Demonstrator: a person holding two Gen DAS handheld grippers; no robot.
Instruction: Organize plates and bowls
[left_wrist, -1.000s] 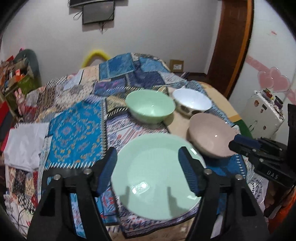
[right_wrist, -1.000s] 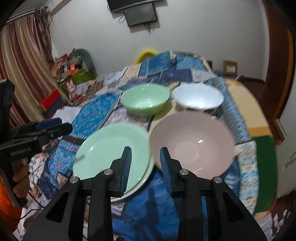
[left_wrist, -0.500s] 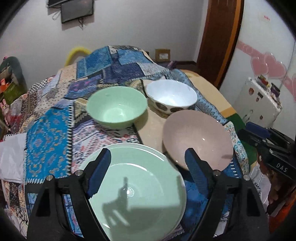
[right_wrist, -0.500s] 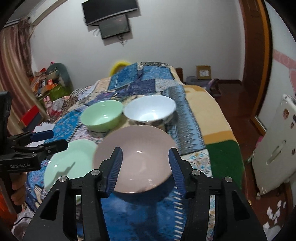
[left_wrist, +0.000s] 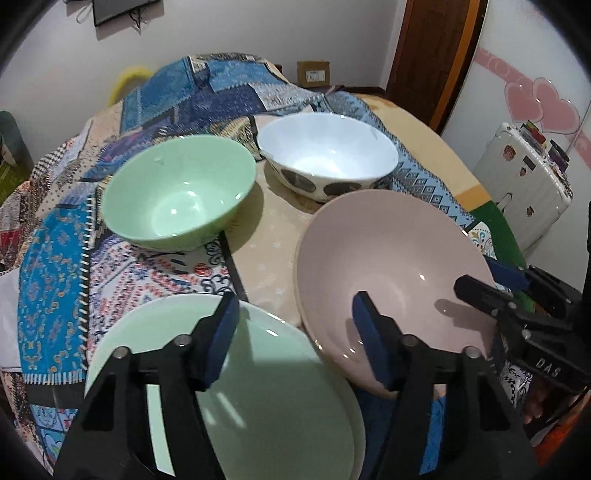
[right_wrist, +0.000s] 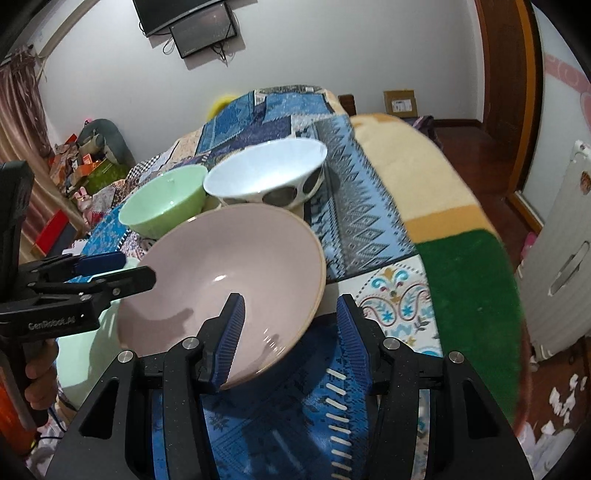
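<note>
A pink bowl sits on the patchwork cloth, its near rim resting on a pale green plate. Behind them stand a green bowl and a white bowl with dark spots. My left gripper is open over the spot where the plate and the pink bowl's left rim meet. My right gripper is open, its jaws astride the near right rim of the pink bowl. The green bowl and white bowl stand beyond it.
The bowls sit on a bed or table covered with a blue patchwork cloth. A white suitcase stands to the right on the floor. A wooden door is behind. Clutter lies by the far left wall.
Both grippers have moved closer to the pink bowl. My right gripper has opened wider and now straddles the bowl's rim. The left gripper has shifted right, toward the pink bowl's left edge.
</note>
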